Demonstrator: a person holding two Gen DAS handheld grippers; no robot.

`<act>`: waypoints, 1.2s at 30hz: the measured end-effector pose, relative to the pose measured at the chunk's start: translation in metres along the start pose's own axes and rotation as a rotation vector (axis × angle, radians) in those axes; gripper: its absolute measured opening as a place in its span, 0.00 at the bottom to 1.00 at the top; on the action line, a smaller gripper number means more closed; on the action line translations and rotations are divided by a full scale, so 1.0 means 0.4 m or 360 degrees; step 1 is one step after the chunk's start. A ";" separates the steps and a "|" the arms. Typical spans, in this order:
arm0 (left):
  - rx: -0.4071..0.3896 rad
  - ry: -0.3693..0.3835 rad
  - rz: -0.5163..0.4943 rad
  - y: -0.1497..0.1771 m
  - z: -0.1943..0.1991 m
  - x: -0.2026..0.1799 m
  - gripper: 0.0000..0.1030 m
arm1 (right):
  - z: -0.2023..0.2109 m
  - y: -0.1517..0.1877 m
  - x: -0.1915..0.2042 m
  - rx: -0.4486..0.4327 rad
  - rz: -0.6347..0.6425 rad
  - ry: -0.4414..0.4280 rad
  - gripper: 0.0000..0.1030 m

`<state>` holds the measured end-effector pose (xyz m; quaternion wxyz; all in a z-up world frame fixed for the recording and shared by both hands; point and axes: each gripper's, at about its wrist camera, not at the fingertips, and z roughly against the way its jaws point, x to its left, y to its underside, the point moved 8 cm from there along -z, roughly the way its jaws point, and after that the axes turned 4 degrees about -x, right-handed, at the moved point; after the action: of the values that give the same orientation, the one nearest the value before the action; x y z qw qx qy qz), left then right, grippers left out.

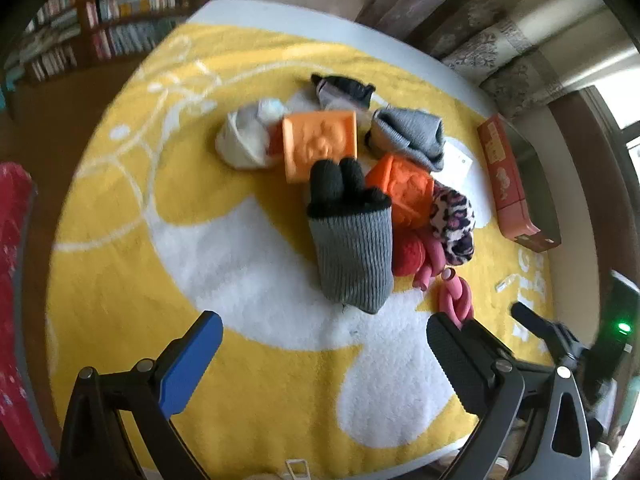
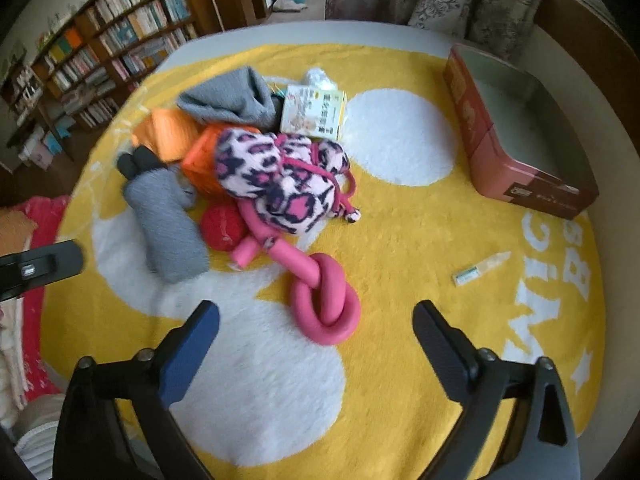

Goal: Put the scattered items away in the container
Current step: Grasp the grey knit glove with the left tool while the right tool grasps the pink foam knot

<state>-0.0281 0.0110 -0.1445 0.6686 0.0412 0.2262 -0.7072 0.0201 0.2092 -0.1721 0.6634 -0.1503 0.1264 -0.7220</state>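
Left wrist view shows your left gripper spread wide with nothing between its blue and black fingers, hovering over the white patch of the yellow rug in the lower half of the frame. Just above it, at frame centre, lies a grey knit glove with black fingers. Behind that you see an orange square block, a second orange block touching the glove's right side, a white pouch to the upper left, and a grey knit cloth to the upper right. The container, an open red box, sits at the right edge of the rug, well apart from the pile.

From the right wrist view, your right gripper is likewise opened wide and holds nothing. A knotted pink foam tube lies between and just above its fingertips. A leopard-print pouch rests on the pile at upper centre, with a red ball beside it at left and a small printed carton behind. The red box stands in the upper right of that frame, and a small tube lies alone on the rug at right, near the white lettering.
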 end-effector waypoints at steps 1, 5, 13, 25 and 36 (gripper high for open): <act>0.0015 0.0009 0.0016 0.003 -0.006 0.003 1.00 | -0.016 0.000 0.000 0.0021 0.0005 0.0000 0.87; 0.0051 0.0032 0.0076 0.009 -0.024 0.009 1.00 | -0.092 0.016 0.000 0.0136 0.0031 0.0006 0.63; 0.0037 0.0105 0.0185 -0.013 -0.062 0.009 0.64 | -0.102 0.047 -0.014 0.0145 0.0076 0.0038 0.50; -0.0012 0.0001 0.0365 -0.045 -0.144 -0.025 0.61 | -0.002 0.045 -0.136 0.0017 0.0040 -0.0081 0.50; -0.0068 -0.0215 0.0492 -0.061 -0.185 -0.024 0.55 | 0.046 -0.013 -0.255 -0.0035 0.0101 -0.0131 0.50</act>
<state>-0.0686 0.0477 -0.2007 0.7839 0.0138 0.1867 -0.5920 0.0299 0.3117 -0.1582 0.6890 -0.1831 0.1117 -0.6923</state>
